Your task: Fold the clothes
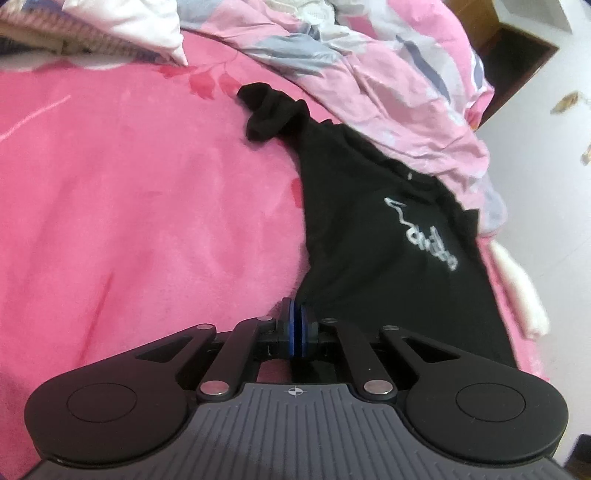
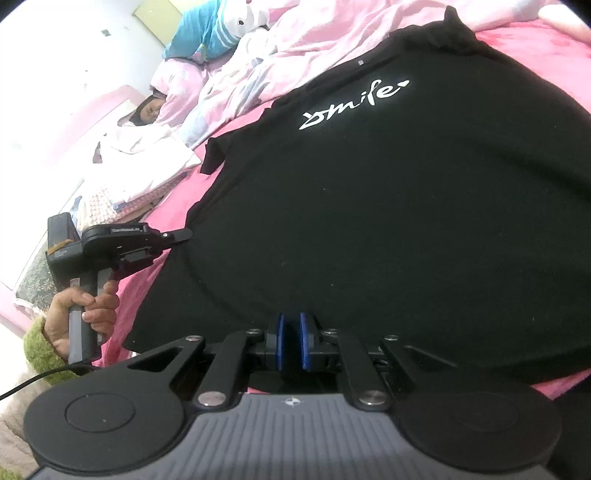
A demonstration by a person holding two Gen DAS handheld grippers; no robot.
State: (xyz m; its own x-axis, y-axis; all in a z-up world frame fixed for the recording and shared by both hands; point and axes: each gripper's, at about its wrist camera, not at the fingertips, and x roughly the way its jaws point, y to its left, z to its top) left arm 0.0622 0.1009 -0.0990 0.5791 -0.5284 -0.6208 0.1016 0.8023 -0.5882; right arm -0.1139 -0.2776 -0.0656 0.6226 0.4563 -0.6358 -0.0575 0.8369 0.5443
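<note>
A black T-shirt [image 1: 369,221] with white lettering lies spread on the pink bedsheet [image 1: 129,203], one sleeve bunched at its far end. My left gripper [image 1: 297,308] is at the shirt's side edge, its blue pads pressed together on the fabric there. In the right wrist view the T-shirt [image 2: 406,184] fills most of the frame. There the left gripper [image 2: 186,232], held by a hand [image 2: 96,306] in a green sleeve, pinches the shirt's left edge. My right gripper [image 2: 290,319] is shut on the near hem, with black cloth between its pads.
A crumpled pink patterned quilt [image 1: 388,74] lies along the shirt's far side. A person [image 2: 146,109] lies under it at the head of the bed, beside a blue plush toy [image 2: 207,33]. Wooden furniture [image 1: 517,44] and pale floor [image 1: 546,166] lie past the bed's right edge.
</note>
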